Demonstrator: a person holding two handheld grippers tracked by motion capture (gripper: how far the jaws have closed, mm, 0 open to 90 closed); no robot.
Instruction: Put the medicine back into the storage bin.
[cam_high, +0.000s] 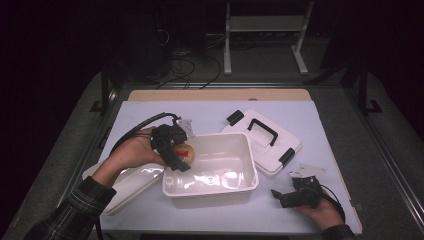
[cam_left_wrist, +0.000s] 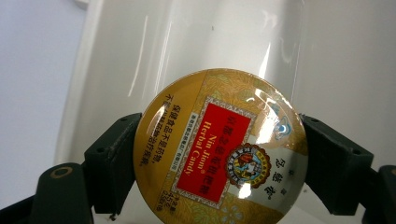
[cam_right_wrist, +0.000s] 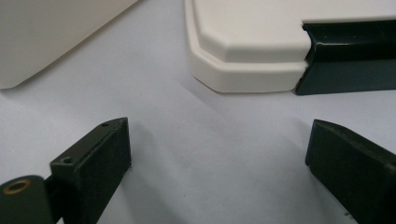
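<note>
My left gripper (cam_high: 181, 159) is shut on a round gold candy tin (cam_left_wrist: 219, 149) with a red label, its two black jaws pressing the tin's sides. It holds the tin (cam_high: 185, 152) over the left end of an open white plastic box (cam_high: 235, 172) in the middle of the table. The box's glossy inner wall rises behind the tin in the left gripper view. My right gripper (cam_high: 276, 195) rests low at the front right, jaws wide apart and bare. Its fingers (cam_right_wrist: 95, 158) frame bare tabletop in the right gripper view.
The box's white lid (cam_high: 262, 141), with black handle and latches, lies to the box's right; its corner (cam_right_wrist: 252, 60) lies just ahead of my right gripper. A second white lid or tray (cam_high: 131, 182) sits under my left forearm. The table's light sheet (cam_high: 210, 112) ends at a wooden strip.
</note>
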